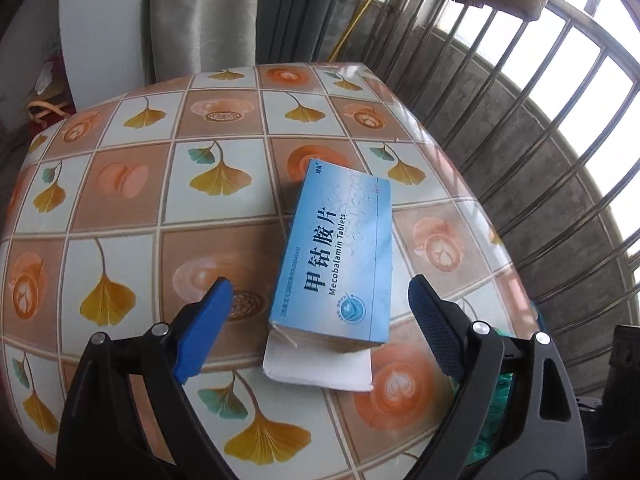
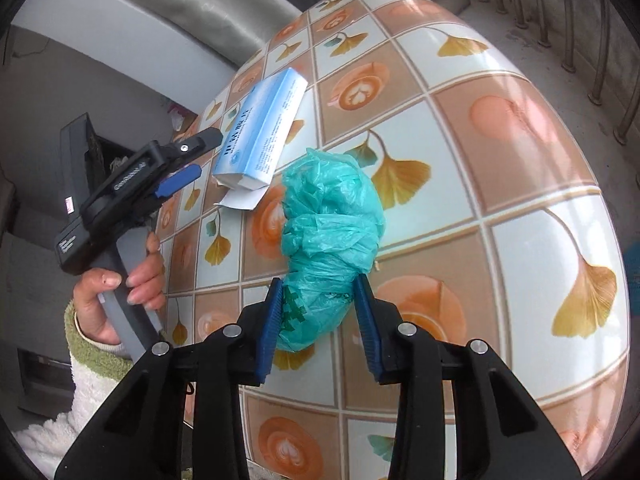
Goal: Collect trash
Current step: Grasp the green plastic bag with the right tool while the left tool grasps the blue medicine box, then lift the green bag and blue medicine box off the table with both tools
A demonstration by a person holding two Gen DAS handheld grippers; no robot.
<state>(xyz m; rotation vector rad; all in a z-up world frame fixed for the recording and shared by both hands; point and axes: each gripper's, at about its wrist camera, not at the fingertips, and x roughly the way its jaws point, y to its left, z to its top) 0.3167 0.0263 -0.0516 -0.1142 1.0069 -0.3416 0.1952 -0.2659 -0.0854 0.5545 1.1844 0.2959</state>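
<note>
A blue Mecobalamin tablet box (image 1: 336,256) lies on the patterned table (image 1: 128,208) with its white end flap open toward me. My left gripper (image 1: 320,292) is open, its blue fingers apart on either side of the box's near end, not touching it. In the right wrist view the box (image 2: 260,128) lies at the table's far left and the left gripper (image 2: 192,156) hovers beside it. My right gripper (image 2: 318,288) is shut on a crumpled green plastic bag (image 2: 332,216), which rests on the table.
A metal railing (image 1: 540,120) runs along the table's right side. A grey curtain (image 1: 200,20) and white wall stand behind the table. A red bag (image 1: 52,92) sits at the far left. A hand in a fleece sleeve (image 2: 120,288) holds the left gripper.
</note>
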